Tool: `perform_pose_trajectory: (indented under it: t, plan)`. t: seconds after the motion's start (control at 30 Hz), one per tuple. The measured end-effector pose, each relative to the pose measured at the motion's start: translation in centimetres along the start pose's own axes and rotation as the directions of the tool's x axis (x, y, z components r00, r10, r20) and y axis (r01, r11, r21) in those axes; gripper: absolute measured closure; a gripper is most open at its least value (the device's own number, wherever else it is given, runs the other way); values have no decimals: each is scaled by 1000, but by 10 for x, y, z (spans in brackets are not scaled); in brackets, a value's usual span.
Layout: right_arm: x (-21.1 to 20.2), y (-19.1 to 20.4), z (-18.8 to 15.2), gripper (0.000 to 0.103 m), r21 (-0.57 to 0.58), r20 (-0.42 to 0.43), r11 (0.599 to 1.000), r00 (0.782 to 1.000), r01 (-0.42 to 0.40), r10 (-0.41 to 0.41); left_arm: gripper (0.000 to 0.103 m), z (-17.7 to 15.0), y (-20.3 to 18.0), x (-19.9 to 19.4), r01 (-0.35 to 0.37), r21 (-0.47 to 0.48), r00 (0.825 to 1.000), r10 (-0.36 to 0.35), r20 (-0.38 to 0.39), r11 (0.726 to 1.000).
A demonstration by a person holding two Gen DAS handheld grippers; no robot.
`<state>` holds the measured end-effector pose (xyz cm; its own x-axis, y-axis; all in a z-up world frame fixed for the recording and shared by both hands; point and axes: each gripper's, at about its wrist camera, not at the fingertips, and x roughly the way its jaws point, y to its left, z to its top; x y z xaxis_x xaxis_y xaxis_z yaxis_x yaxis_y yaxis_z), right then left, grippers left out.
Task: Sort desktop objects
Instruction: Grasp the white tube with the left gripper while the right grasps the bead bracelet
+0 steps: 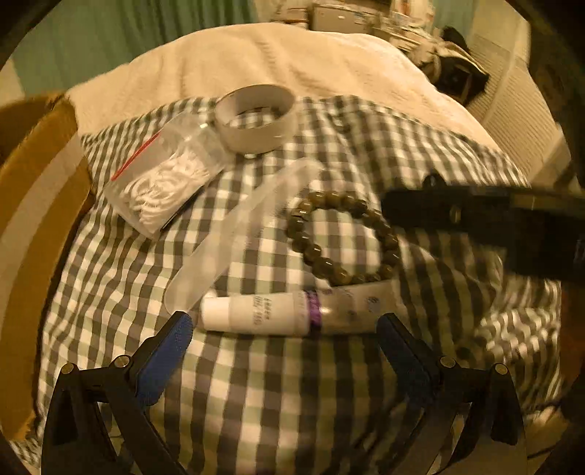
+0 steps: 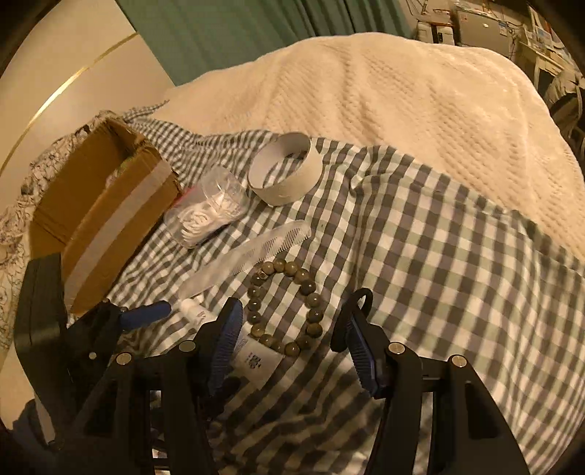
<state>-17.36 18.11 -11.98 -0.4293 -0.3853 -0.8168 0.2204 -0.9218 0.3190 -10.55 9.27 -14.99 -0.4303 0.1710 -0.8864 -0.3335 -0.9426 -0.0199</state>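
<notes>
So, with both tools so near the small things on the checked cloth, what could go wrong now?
1. The left tool and the right tool are very near each other and may collide.
2. The bead bracelet lies partly on the white tube; lifting the tube may drag it.
3. The clear comb is hard to see and may get pushed.

A cream blanket [image 2: 402, 109] lies beyond the checked cloth [image 2: 457, 255], with a green curtain [image 2: 226, 33] behind.
</notes>
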Motion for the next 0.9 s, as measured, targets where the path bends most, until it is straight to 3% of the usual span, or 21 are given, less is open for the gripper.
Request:
perform_pose_trajectory:
  t: [0.2, 0.37, 0.53, 0.6, 0.67, 0.73, 0.8, 0.9]
  plan:
    - [28, -9, -5, 63, 52, -41, 999, 999, 4, -2, 0, -9, 18, -12, 23, -86, 999, -19, 44, 996]
    - [46, -20, -12, 90, 86, -60, 996, 998, 30, -25, 0, -10, 23, 0, -27, -131, 999, 24, -28, 991]
    - [40, -17, -12, 92, 81, -24, 996, 999, 35, -34, 2, -12, 30, 1, -28, -207, 999, 20, -41, 978]
    - [36, -14, -12, 92, 77, -8, 997, 1000, 29, -28, 13, -6, 36, 4, 5, -266, 999, -16, -39, 964]
    - [32, -14, -10, 92, 83, 5, 996, 1000, 19, -20, 27, -1, 43, 7, 78, -360, 995, -94, -26, 930]
    - [29, -13, -8, 92, 76, 12, 997, 999, 34, -35, 62, 3, 48, 12, 111, -425, 992, -124, -4, 898]
    - [28, -13, -7, 92, 60, 17, 997, 999, 39, -40, 70, 4, 55, 19, 156, -484, 986, -166, 22, 861]
    - [31, -16, -7, 92, 68, 11, 997, 999, 31, -32, 70, 3, 60, 27, 161, -532, 981, -193, -4, 831]
